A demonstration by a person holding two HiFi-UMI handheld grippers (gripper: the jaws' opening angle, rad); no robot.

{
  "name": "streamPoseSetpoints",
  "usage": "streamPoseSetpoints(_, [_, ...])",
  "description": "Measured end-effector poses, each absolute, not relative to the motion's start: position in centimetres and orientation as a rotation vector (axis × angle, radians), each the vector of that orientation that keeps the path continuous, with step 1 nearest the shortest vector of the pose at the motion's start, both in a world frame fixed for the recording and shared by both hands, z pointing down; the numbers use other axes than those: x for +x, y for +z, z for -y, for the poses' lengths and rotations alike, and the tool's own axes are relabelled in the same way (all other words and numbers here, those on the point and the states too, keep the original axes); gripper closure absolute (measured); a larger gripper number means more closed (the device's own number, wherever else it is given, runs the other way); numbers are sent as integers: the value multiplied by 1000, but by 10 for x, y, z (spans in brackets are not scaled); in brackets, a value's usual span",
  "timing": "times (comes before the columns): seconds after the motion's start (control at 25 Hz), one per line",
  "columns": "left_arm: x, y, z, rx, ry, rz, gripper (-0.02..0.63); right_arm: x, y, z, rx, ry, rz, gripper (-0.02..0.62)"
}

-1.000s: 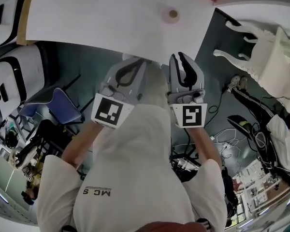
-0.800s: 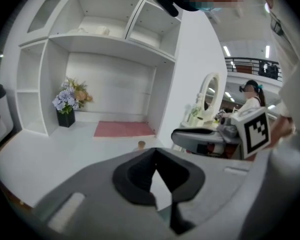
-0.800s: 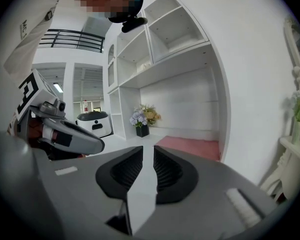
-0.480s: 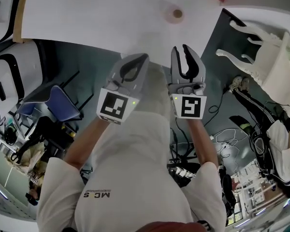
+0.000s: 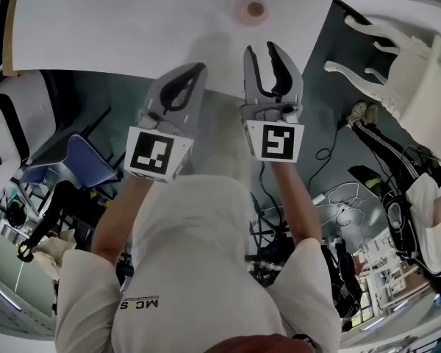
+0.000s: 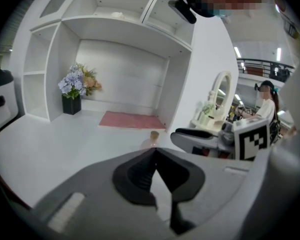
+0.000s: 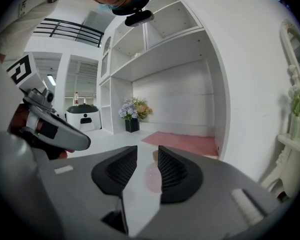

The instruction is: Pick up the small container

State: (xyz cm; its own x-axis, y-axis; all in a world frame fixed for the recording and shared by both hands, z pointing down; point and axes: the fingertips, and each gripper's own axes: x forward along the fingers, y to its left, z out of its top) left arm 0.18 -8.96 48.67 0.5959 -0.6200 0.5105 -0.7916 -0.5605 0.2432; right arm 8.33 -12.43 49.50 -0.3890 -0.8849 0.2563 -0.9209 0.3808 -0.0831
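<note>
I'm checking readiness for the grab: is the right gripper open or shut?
Open. On the right gripper the jaws have just been opening; a gap separates them, nothing is gripped, and the small container stands ahead.

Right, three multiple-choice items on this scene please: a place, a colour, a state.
1. Where is the small container? A on the white table; B on a shelf; C on the floor.
2. The mat is: A green; B pinkish red; C blue.
3. The right gripper is: A clamped on the container; B open and empty; C pressed shut.
Answers: 1 A, it stands alone on the tabletop; 2 B, its colour shows by the back wall; 3 B, its jaws have just been opening, with nothing held between them.
</note>
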Motion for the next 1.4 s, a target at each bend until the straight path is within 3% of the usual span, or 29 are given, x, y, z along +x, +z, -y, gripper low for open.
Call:
streamPoseSetpoints(0.84, [-1, 529, 111, 2337, 501, 1191, 607, 90, 548, 172, 1573, 275, 2460, 422])
streamPoseSetpoints(1.4, [-21, 540, 113, 2283, 494, 1244, 607, 78, 573, 195, 1505, 266, 2473, 428])
